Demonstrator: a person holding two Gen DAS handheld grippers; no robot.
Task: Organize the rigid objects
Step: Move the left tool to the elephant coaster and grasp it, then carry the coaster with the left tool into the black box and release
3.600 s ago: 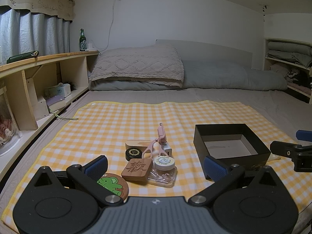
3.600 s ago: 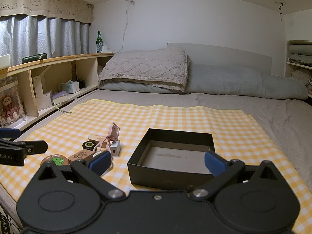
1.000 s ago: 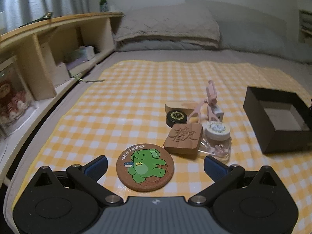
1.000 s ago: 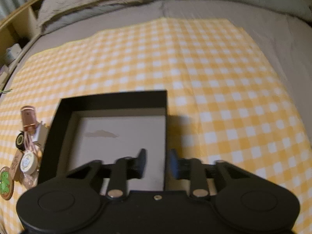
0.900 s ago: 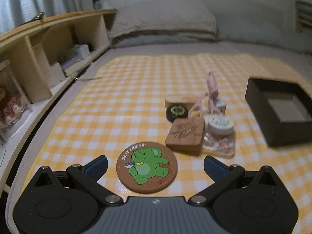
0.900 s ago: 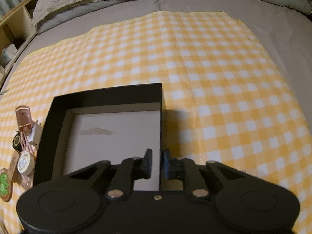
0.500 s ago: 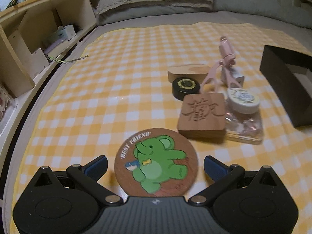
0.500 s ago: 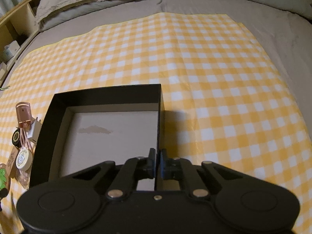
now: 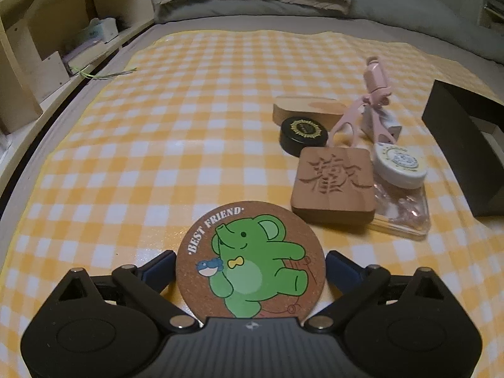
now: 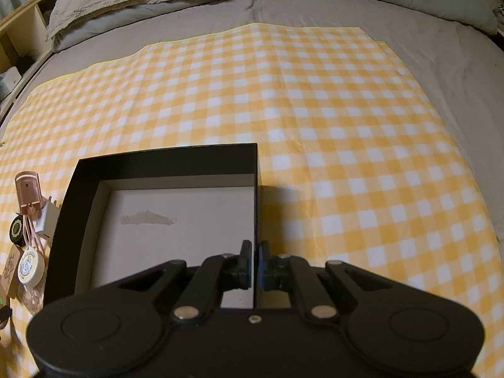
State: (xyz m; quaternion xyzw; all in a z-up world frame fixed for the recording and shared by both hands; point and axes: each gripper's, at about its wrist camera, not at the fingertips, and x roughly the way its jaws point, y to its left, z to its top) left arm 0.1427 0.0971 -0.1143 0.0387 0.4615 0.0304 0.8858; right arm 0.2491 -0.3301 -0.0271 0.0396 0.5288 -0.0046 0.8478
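Left tongs (image 9: pixel 250 266) spread wide around the elephant coaster (image 9: pixel 250 260) lying flat on the checked cloth (image 9: pixel 157 145); squeeze its rim evenly while right tongs (image 10: pixel 254 263), pinching the wall, steady the black box (image 10: pixel 163 160)

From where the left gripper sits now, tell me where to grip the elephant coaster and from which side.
Grip the round elephant coaster across its thin rim, one pad on each side edge, coming in low from its near side. It lies flat on the checked cloth, so only the edges offer purchase. The left gripper is open and already straddles it; the wooden block behind leaves the sides free.
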